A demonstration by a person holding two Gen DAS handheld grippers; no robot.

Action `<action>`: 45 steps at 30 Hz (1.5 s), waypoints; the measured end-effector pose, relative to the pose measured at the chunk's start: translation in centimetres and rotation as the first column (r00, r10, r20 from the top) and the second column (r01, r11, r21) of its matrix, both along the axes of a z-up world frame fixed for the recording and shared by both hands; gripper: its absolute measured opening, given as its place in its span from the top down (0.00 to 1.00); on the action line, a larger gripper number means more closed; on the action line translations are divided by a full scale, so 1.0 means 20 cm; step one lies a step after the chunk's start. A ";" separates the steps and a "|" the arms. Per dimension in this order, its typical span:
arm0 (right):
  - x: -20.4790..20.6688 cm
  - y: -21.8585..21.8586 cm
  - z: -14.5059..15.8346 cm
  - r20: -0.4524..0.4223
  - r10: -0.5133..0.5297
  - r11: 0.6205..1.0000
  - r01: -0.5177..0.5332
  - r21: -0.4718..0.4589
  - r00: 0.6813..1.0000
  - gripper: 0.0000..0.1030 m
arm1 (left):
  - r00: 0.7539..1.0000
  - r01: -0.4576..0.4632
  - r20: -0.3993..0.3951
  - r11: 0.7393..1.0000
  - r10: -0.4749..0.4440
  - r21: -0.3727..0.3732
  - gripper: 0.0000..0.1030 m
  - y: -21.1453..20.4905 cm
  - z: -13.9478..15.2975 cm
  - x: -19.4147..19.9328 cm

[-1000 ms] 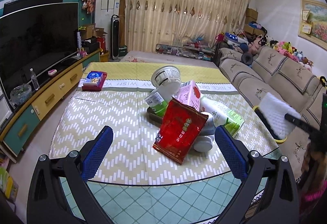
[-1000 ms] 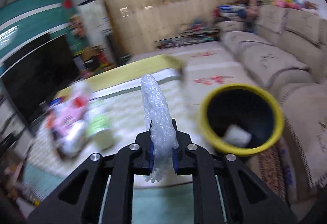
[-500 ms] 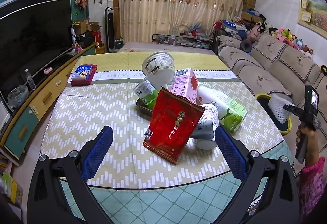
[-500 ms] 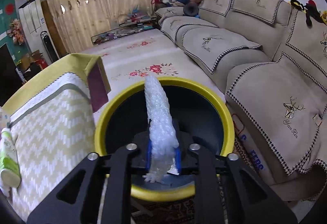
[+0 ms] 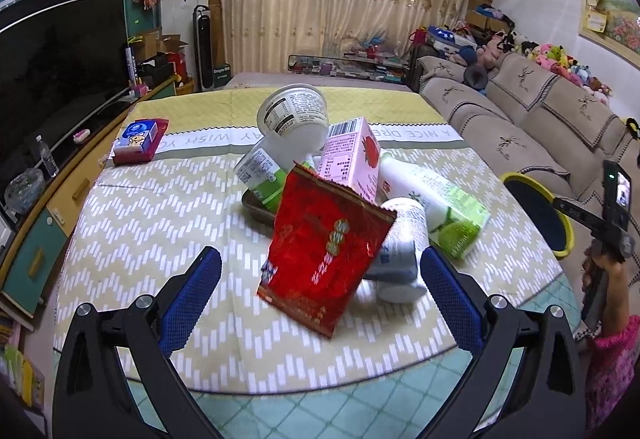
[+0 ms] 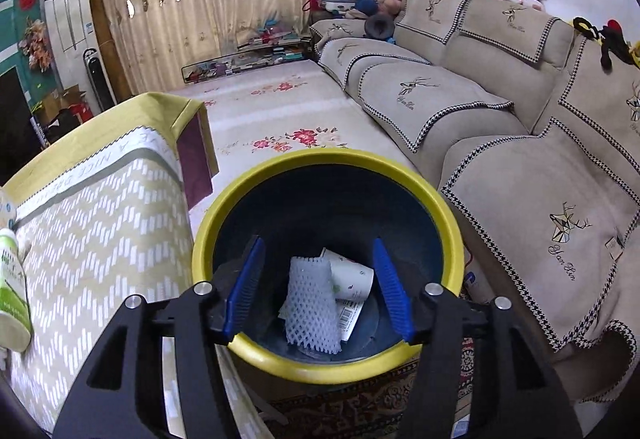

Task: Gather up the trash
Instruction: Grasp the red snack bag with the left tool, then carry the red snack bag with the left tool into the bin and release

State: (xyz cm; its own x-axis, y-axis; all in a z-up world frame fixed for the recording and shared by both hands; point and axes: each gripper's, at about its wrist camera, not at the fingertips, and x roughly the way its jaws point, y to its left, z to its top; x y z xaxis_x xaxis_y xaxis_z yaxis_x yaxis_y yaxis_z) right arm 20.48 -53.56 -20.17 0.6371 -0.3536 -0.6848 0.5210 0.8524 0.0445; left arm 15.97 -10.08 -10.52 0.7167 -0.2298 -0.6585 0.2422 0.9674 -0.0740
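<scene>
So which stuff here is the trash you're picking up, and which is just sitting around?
Part of the job:
- yellow-rimmed bin
- foam net and paper cup, already in it
- red snack bag
- pink carton
- white tub
- green bottle

Just sitting around:
- sofa
- TV
- plush toys

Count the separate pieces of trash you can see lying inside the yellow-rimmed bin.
3, all on the floor of the bin: a white foam net in front, a paper cup behind it, and a barcoded paper scrap partly underneath. More may be hidden.

Foam net (image 6: 314,305) hides much of the paper cup (image 6: 352,277) (bin's base unclear)
</scene>
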 end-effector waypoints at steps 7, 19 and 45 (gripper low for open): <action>-0.01 0.04 -0.02 -0.010 0.009 1.000 -0.009 -0.007 1.000 0.47 | 1.000 -0.016 -0.014 1.000 0.016 0.008 0.22 -0.07 -0.03 0.12; -0.05 0.01 -0.01 0.005 0.009 1.000 -0.009 0.008 1.000 0.47 | 0.999 -0.008 -0.048 1.000 0.008 -0.007 0.64 -0.08 -0.06 0.16; -0.29 0.06 0.19 0.124 0.005 1.000 -0.002 -0.023 0.992 0.44 | 0.980 0.097 0.179 0.994 -0.087 -0.049 0.98 -0.05 0.40 -0.27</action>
